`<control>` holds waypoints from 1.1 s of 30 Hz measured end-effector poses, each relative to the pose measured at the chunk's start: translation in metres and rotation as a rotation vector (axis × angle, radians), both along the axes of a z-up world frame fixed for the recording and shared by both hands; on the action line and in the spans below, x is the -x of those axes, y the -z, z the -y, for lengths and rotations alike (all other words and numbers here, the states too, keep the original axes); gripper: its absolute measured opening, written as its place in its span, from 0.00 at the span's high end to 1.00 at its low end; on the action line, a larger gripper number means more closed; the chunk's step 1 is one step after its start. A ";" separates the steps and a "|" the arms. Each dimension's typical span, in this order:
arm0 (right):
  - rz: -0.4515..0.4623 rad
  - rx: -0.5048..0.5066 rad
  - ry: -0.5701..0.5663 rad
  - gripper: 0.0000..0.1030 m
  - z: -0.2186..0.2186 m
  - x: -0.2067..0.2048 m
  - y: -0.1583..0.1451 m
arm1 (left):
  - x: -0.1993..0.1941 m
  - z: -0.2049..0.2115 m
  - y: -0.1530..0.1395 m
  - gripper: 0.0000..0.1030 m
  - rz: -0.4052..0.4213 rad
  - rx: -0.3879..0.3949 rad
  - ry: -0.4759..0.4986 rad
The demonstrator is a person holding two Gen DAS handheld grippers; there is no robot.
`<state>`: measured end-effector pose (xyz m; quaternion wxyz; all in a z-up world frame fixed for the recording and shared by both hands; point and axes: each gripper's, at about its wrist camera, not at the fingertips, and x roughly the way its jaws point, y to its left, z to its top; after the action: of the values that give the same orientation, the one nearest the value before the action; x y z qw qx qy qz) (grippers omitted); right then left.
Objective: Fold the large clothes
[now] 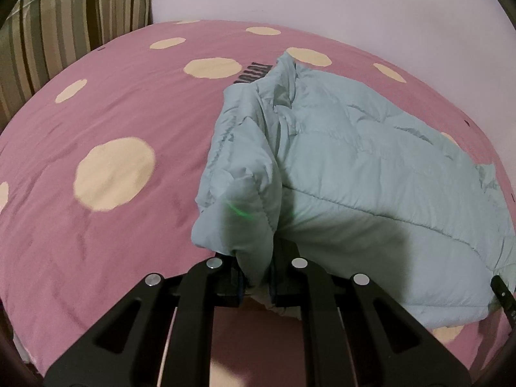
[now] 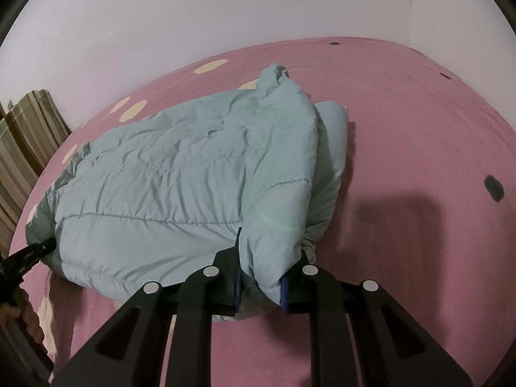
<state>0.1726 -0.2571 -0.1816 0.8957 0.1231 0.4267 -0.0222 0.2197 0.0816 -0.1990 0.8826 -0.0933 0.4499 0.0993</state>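
Note:
A pale blue-green quilted puffer jacket (image 1: 371,174) lies on a pink bed sheet with cream dots (image 1: 106,119). My left gripper (image 1: 256,282) is shut on the jacket's near left corner, which bunches up between the black fingers. In the right wrist view the same jacket (image 2: 167,174) spreads to the left, and my right gripper (image 2: 259,293) is shut on its near right corner, with folded layers stacked above the grip. The other gripper's black tip (image 2: 35,251) shows at the jacket's far left edge. Both held corners are lifted slightly off the sheet.
A striped green and brown pillow (image 1: 61,22) stands at the bed's far left. A pale wall (image 2: 225,9) runs behind the bed. The sheet (image 2: 419,129) extends right of the jacket. A hand (image 2: 30,319) shows at the lower left.

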 end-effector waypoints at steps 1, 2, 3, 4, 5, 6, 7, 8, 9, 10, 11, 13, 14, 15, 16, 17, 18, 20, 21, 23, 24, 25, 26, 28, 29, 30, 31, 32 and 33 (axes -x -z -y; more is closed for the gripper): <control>0.000 -0.001 -0.008 0.84 -0.001 0.005 -0.001 | 0.005 -0.001 -0.002 0.90 0.002 0.000 -0.001; -0.002 -0.003 -0.014 0.84 -0.002 0.009 -0.001 | 0.008 0.000 -0.003 0.90 0.003 0.001 -0.002; -0.004 -0.006 -0.018 0.84 -0.003 0.013 -0.002 | 0.013 -0.001 -0.005 0.90 0.004 0.003 -0.003; -0.004 -0.008 -0.022 0.84 -0.003 0.019 -0.002 | 0.020 -0.003 -0.006 0.90 0.005 0.003 -0.001; -0.004 -0.009 -0.025 0.84 -0.004 0.023 -0.002 | 0.026 -0.004 -0.006 0.90 0.005 0.004 0.000; -0.006 -0.012 -0.028 0.84 -0.005 0.027 -0.002 | 0.032 -0.006 -0.006 0.90 0.005 0.003 0.001; -0.007 -0.011 -0.033 0.84 -0.007 0.032 -0.002 | 0.040 -0.007 -0.006 0.90 0.004 0.002 0.003; -0.008 -0.008 -0.039 0.84 -0.008 0.036 -0.002 | 0.046 -0.009 -0.006 0.90 0.004 0.004 0.004; -0.009 -0.005 -0.045 0.84 -0.009 0.039 -0.002 | 0.053 -0.011 -0.006 0.90 0.002 0.008 0.004; -0.011 -0.007 -0.048 0.84 -0.010 0.042 -0.002 | 0.061 -0.013 -0.006 0.90 0.002 0.011 0.005; -0.013 -0.010 -0.052 0.84 -0.011 0.045 -0.001 | 0.066 -0.014 -0.006 0.90 0.001 0.013 0.005; -0.016 -0.006 -0.061 0.84 -0.014 0.051 -0.002 | 0.076 -0.017 -0.007 0.90 0.000 0.017 0.003; -0.016 -0.002 -0.066 0.84 -0.015 0.055 -0.002 | 0.083 -0.019 -0.007 0.90 0.000 0.020 0.001; -0.018 0.000 -0.068 0.84 -0.016 0.058 -0.001 | 0.088 -0.020 -0.007 0.90 0.000 0.022 0.000; -0.020 -0.002 -0.070 0.84 -0.017 0.061 -0.001 | 0.093 -0.021 -0.008 0.90 -0.001 0.025 0.000; -0.021 -0.003 -0.071 0.84 -0.017 0.066 -0.001 | 0.098 -0.022 -0.007 0.90 -0.001 0.026 0.001; -0.021 -0.002 -0.073 0.84 -0.017 0.069 -0.001 | 0.100 -0.023 -0.007 0.90 -0.001 0.027 0.001; -0.024 0.002 -0.079 0.84 -0.019 0.072 -0.001 | 0.106 -0.025 -0.006 0.90 -0.001 0.030 -0.002; -0.024 0.000 -0.078 0.84 -0.021 0.074 -0.001 | 0.108 -0.025 -0.006 0.90 -0.002 0.025 0.001; -0.026 0.001 -0.079 0.84 -0.022 0.076 0.000 | 0.111 -0.025 -0.005 0.90 -0.002 0.021 0.003; -0.027 0.003 -0.079 0.84 -0.022 0.076 0.000 | 0.113 -0.026 -0.005 0.90 -0.002 0.023 0.003; -0.027 0.005 -0.080 0.84 -0.023 0.075 0.001 | 0.114 -0.027 -0.005 0.90 -0.002 0.024 0.004; -0.027 0.007 -0.079 0.84 -0.023 0.074 0.002 | 0.116 -0.026 -0.004 0.90 -0.002 0.026 0.003; -0.026 0.010 -0.078 0.83 -0.023 0.071 0.002 | 0.116 -0.027 -0.003 0.90 -0.004 0.030 0.002; -0.027 0.013 -0.078 0.83 -0.024 0.067 0.002 | 0.114 -0.026 -0.003 0.89 -0.006 0.023 0.004; -0.027 0.016 -0.077 0.83 -0.025 0.065 0.002 | 0.114 -0.025 -0.003 0.89 -0.008 0.016 0.007; -0.029 0.018 -0.077 0.82 -0.025 0.064 0.002 | 0.113 -0.024 -0.004 0.89 -0.010 0.008 0.011; -0.029 0.020 -0.078 0.82 -0.024 0.066 0.003 | 0.113 -0.023 -0.003 0.88 -0.011 0.004 0.011; -0.030 0.024 -0.079 0.79 -0.024 0.066 0.003 | 0.114 -0.023 -0.004 0.86 -0.012 -0.001 0.010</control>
<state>0.1065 -0.2330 -0.1845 0.8908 0.0952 0.4444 0.0064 0.1059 0.1043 -0.1954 0.8804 -0.0900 0.4558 0.0954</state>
